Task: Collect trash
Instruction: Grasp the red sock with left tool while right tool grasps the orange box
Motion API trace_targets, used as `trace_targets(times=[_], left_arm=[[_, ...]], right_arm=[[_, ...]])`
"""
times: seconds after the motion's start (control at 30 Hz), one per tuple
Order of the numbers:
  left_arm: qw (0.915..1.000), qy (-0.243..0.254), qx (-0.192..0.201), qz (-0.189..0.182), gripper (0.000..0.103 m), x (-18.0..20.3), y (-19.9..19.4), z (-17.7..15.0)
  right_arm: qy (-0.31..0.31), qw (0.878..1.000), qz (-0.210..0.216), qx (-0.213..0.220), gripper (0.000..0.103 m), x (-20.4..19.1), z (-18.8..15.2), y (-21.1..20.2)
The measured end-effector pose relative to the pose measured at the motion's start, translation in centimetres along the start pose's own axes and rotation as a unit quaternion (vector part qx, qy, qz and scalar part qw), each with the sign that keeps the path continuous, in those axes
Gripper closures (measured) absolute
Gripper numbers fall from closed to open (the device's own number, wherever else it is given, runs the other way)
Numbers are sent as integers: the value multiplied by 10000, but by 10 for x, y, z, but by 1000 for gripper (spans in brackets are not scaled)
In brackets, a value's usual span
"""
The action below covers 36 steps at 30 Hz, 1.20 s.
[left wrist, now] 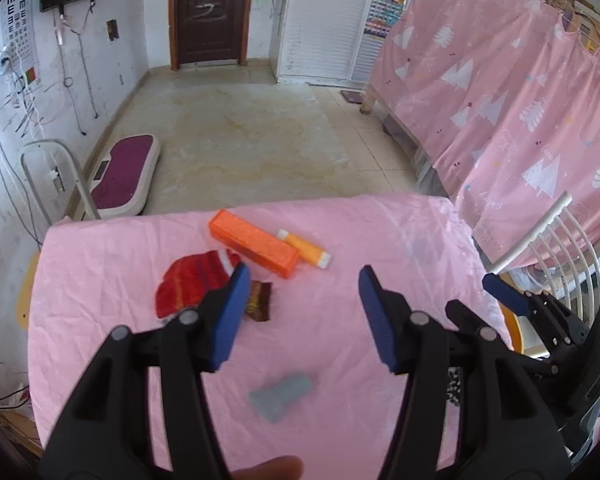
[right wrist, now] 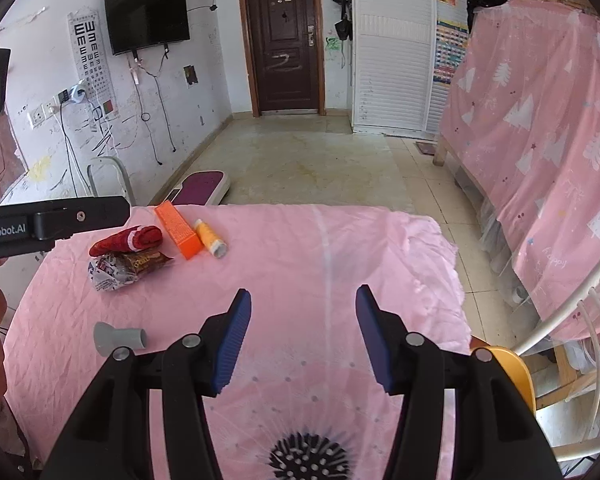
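Hovering left gripper [left wrist: 302, 276], empty, above brown wrapper [left wrist: 260, 300].

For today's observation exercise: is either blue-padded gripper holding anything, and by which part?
Nothing is held. The left gripper and right gripper are both open above the pink cloth-covered table, nothing between their pads.

Table cloth [right wrist: 340, 248]: pale pink, with a black dotted burst motif at near edge. Box [right wrist: 179, 235]: bright orange. Tube [right wrist: 209, 239] right of it: yellow-orange, white ends. Sock [right wrist: 130, 239]: red, with a white stripe. Wrappers: one brown [right wrist: 148, 261], one white [right wrist: 108, 274] with red print. Plastic piece [right wrist: 118, 337], near left: grey. Gripper pads [right wrist: 234, 336]: blue on black arms. Curtain [right wrist: 540, 152], right: pink with white trees. Door [right wrist: 286, 40], far: dark brown.
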<state>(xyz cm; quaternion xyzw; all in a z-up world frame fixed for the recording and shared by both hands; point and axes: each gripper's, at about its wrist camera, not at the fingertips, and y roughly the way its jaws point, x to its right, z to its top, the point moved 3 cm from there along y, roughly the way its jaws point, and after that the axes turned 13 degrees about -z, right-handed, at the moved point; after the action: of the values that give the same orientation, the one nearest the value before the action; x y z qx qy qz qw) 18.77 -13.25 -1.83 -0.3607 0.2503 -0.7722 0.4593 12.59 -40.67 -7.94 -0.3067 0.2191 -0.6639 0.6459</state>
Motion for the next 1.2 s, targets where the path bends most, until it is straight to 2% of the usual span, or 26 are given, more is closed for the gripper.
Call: trace_targets(times=[0.1, 0.2, 0.4, 0.6, 0.73, 0.83, 0.97, 1.0, 1.17, 1.2], left_arm=[[9999, -123, -18, 82, 49, -16, 0, 1], [9994, -245, -79, 214, 42, -31, 3, 1], [9978, -516, -217, 351, 41, -61, 11, 0], [9958, -782, -331, 347, 34, -79, 21, 0], [9933, -986, -480, 362, 24, -93, 31, -2], [9918, -1072, -589, 383, 23, -98, 39, -3], [9902, -1163, -739, 223, 24, -102, 48, -2], [9896, -1195, -783, 143, 24, -102, 51, -2], [9877, -1305, -850, -117, 58, -105, 59, -5], [9876, -1330, -816, -155, 61, -106, 58, -5]], right_arm=[[-112, 9999, 24, -21, 59, -12, 7, 6], [-215, 9997, 72, -53, 59, -24, 14, 14], [-344, 9992, 175, -96, 59, -43, 25, 28], [-511, 9983, 245, -137, 59, -61, 36, 41], [-543, 9980, 276, -174, 59, -66, 40, 49], [-550, 9978, 309, -205, 59, -69, 42, 55], [-581, 9974, 333, -264, 59, -73, 44, 64], [-571, 9975, 328, -263, 59, -74, 45, 65], [-532, 9973, 370, -339, 59, -76, 47, 76], [-539, 9972, 379, -352, 59, -76, 48, 78]])
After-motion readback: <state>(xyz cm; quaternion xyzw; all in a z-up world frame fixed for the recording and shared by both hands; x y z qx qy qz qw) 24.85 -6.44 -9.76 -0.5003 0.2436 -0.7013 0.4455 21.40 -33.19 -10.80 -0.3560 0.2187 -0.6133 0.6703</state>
